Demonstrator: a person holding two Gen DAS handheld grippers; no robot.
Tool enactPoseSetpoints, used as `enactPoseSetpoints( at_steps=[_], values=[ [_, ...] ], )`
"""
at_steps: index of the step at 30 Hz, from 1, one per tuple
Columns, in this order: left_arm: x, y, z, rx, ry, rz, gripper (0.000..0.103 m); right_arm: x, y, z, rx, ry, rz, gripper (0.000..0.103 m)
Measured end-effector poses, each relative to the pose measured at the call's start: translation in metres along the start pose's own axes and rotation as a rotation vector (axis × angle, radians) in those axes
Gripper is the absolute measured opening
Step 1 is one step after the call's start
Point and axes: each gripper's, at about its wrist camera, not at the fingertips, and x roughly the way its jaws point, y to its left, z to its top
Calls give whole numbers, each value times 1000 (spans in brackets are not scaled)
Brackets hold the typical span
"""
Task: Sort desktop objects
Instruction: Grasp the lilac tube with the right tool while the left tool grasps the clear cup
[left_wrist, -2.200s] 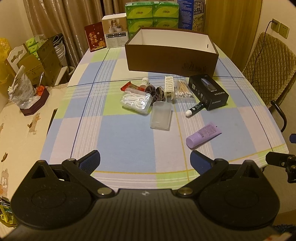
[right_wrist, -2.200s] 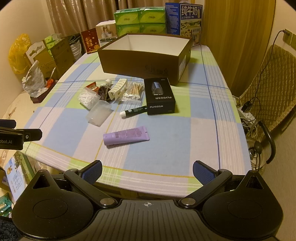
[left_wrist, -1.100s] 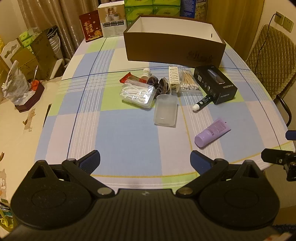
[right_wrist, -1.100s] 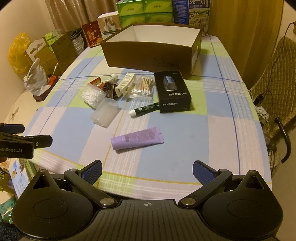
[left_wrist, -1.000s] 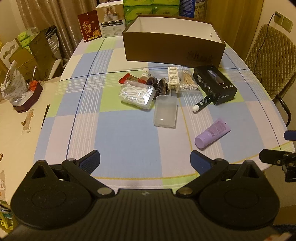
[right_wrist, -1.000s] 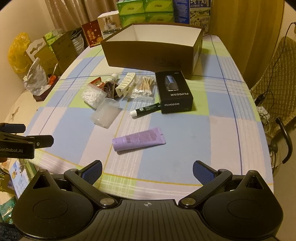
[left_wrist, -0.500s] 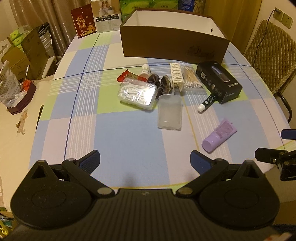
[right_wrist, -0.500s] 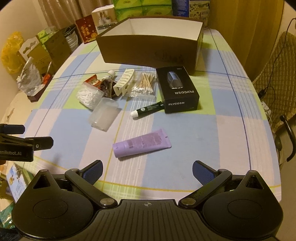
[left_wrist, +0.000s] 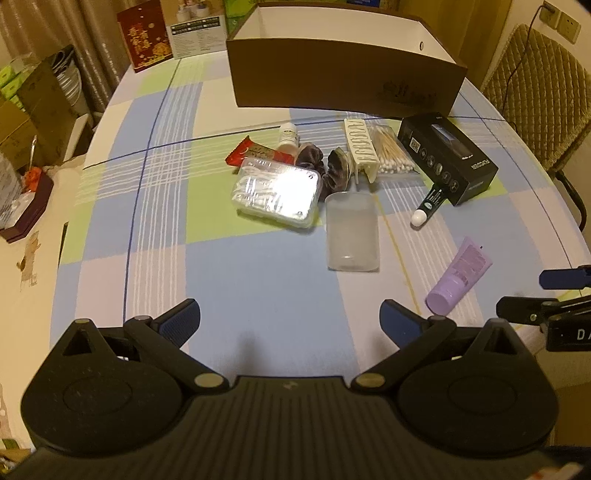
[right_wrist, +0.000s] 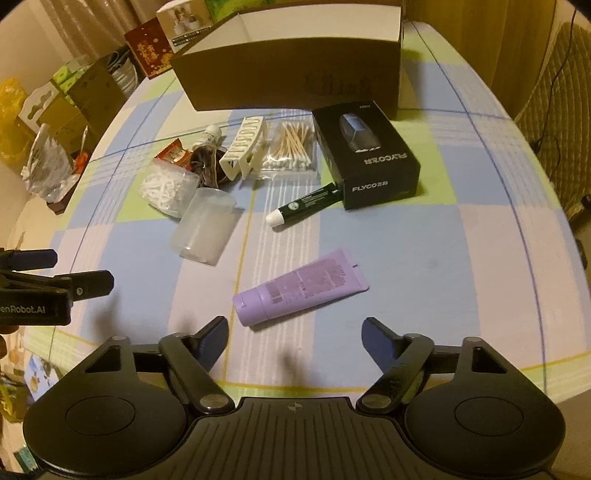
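The right gripper (right_wrist: 294, 334), jaws just narrowing on nothing, lines up over the purple tube (right_wrist: 300, 291) near the table's (right_wrist: 424, 258) front edge, while the left gripper (left_wrist: 290, 320) hangs spread and empty.

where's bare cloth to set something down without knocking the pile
Bare tablecloth left of the floss-pick case, and right of the black box and purple tube. Crowded from the case across to the black box, before the brown box.
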Motion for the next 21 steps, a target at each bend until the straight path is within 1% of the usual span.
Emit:
enactPoseSetpoints(
  at_steps=[4, 5, 8, 16, 18, 21],
  values=[
    [11, 3, 8, 20, 12, -16, 102, 14, 3, 6, 37, 23, 12, 73],
    [14, 4, 10, 44, 15, -30, 102, 18, 3, 7, 47, 29, 16, 73],
    [22, 5, 16, 65, 25, -47, 102, 27, 1, 11, 95, 35, 20, 72],
    [41, 6, 31, 136, 48, -99, 102, 47, -3, 19, 196, 57, -6, 70],
    [45, 5, 35, 161, 54, -115, 102, 53, -3, 20, 218, 66, -11, 68],
    [52, 3, 40, 181, 63, -136, 102, 62, -4, 22, 234, 68, -20, 60]
  ],
)
